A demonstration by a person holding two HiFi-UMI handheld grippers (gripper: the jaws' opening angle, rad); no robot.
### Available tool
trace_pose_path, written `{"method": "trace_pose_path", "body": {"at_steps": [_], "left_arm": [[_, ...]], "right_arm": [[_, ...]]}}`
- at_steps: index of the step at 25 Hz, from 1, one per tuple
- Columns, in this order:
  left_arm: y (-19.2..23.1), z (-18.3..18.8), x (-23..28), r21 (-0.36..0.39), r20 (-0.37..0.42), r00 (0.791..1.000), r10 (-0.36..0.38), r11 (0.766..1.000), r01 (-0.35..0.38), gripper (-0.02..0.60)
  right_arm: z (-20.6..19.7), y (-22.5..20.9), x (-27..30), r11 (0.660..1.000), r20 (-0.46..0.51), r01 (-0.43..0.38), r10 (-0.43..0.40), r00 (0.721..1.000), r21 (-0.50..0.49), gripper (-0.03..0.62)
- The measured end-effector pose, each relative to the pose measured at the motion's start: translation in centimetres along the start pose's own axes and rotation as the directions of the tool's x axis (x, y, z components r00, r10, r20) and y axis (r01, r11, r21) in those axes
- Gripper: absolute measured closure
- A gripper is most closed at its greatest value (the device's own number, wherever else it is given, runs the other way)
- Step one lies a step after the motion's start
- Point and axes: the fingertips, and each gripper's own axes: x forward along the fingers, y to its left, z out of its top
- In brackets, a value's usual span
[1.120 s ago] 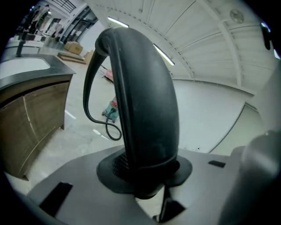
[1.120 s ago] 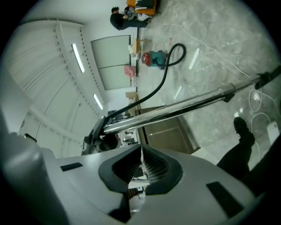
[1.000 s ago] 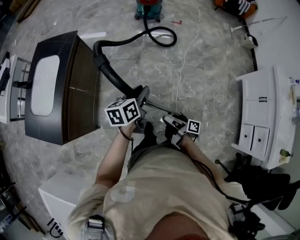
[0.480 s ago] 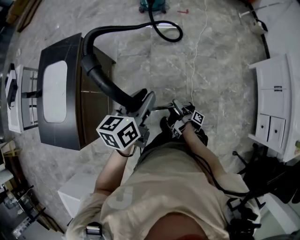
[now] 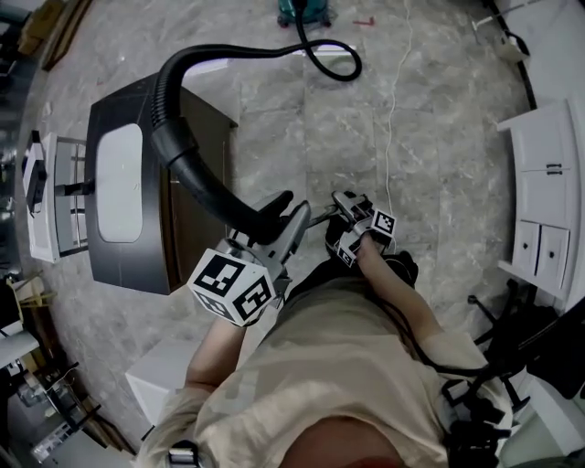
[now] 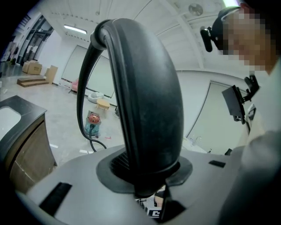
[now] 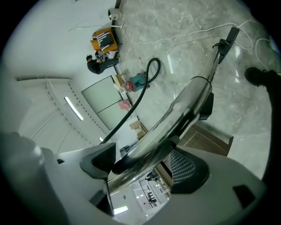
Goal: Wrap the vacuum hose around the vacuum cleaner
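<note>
My left claw (image 5: 281, 215) is clamped on the black curved hose handle (image 6: 149, 110). From it the vacuum hose (image 5: 183, 151) arcs up near a dark vanity cabinet (image 5: 137, 256) and runs to the teal vacuum cleaner (image 5: 304, 11), which stands well away on the marble floor (image 5: 439, 164). My right claw (image 5: 352, 208) has just been opening; its jaws stand apart with a shiny metal tube (image 7: 175, 123) between them.
</note>
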Motion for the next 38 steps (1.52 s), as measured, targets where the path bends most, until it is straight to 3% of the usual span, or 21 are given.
{"method": "trace_pose_path", "body": {"at_steps": [4, 9, 16, 22, 26, 28, 31, 34, 36, 38], "left_arm": [[-1.4, 1.2, -1.2, 0.036, 0.051, 0.997, -0.065, 0.997, 0.063, 0.457], [-2.1, 2.6, -1.7, 0.017, 0.158, 0.977, -0.145, 0.989, 0.144, 0.457], [-3.6, 3.3, -0.4, 0.02, 0.239, 0.928, -0.286, 0.957, 0.289, 0.457], [-6.3, 4.8, 4.3, -0.065, 0.31, 0.89, -0.333, 0.927, 0.37, 0.457], [-9.6, 6.3, 8.2, -0.119, 0.299, 0.885, -0.358, 0.906, 0.407, 0.453], [-12.2, 6.8, 10.0, -0.111, 0.283, 0.888, -0.362, 0.908, 0.405, 0.449], [-15.4, 7.0, 14.1, -0.091, 0.261, 0.913, -0.312, 0.934, 0.345, 0.449], [-17.6, 7.0, 18.1, -0.056, 0.218, 0.938, -0.27, 0.956, 0.288, 0.449], [-17.9, 7.5, 19.8, -0.062, 0.245, 0.942, -0.23, 0.966, 0.252, 0.449], [-16.6, 8.1, 20.7, -0.098, 0.302, 0.943, -0.142, 0.979, 0.179, 0.45]], "right_arm": [[0.7, 3.8, -0.1, 0.997, 0.001, -0.059, 0.059, 0.998, -0.054, 0.24], [3.9, 9.5, -2.2, 0.988, 0.109, -0.09, 0.104, 0.989, -0.129, 0.285], [9.3, 17.1, -6.6, 0.967, 0.277, -0.172, 0.22, 0.935, -0.187, 0.352], [13.6, 22.4, -10.6, 0.93, 0.271, -0.27, 0.334, 0.903, -0.248, 0.362], [17.9, 24.0, -12.4, 0.918, 0.272, -0.31, 0.373, 0.887, -0.248, 0.357], [21.4, 24.8, -12.8, 0.922, 0.284, -0.336, 0.379, 0.881, -0.191, 0.288], [25.7, 24.4, -13.2, 0.928, 0.258, -0.367, 0.372, 0.892, -0.069, 0.286], [28.6, 22.9, -13.4, 0.954, 0.232, -0.297, 0.283, 0.931, 0.028, 0.418], [30.0, 23.6, -13.7, 0.96, 0.207, -0.275, 0.261, 0.943, 0.045, 0.428], [31.2, 24.4, -13.9, 0.968, 0.188, -0.248, 0.235, 0.954, 0.046, 0.432]]}}
